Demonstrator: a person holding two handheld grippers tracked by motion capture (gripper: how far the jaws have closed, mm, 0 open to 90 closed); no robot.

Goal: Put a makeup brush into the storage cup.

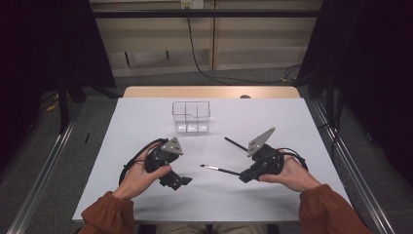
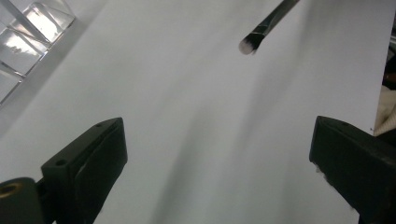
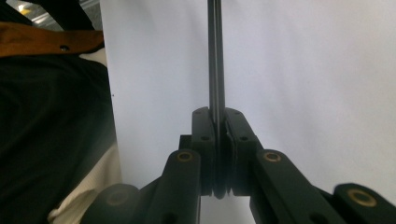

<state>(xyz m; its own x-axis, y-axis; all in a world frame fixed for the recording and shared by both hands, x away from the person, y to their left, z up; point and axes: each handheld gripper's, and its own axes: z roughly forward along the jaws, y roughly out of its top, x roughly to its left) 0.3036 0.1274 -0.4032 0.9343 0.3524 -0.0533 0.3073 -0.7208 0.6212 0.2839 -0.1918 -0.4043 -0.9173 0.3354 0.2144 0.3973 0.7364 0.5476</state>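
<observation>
A thin black brush (image 1: 219, 169) with a pale bristle tip sticks out leftward from my right gripper (image 1: 242, 175), just above the white table (image 1: 272, 117). In the right gripper view the jaws are shut on the brush handle (image 3: 215, 56), with the right gripper (image 3: 216, 116) pointing along it. My left gripper (image 1: 178, 181) is at the front left, held in the person's hand. Its jaws stand wide open with nothing between them; the left gripper (image 2: 219, 135) faces the brush tip (image 2: 247, 45), which hangs ahead and to the right of it.
A clear plastic organizer (image 1: 191, 117) with several compartments stands at the back middle of the table; its corner (image 2: 23, 37) is at the upper left of the left gripper view. A second thin black stick (image 1: 235, 143) lies behind the right gripper. The table's near edge (image 3: 108, 84) borders the person's dark clothing.
</observation>
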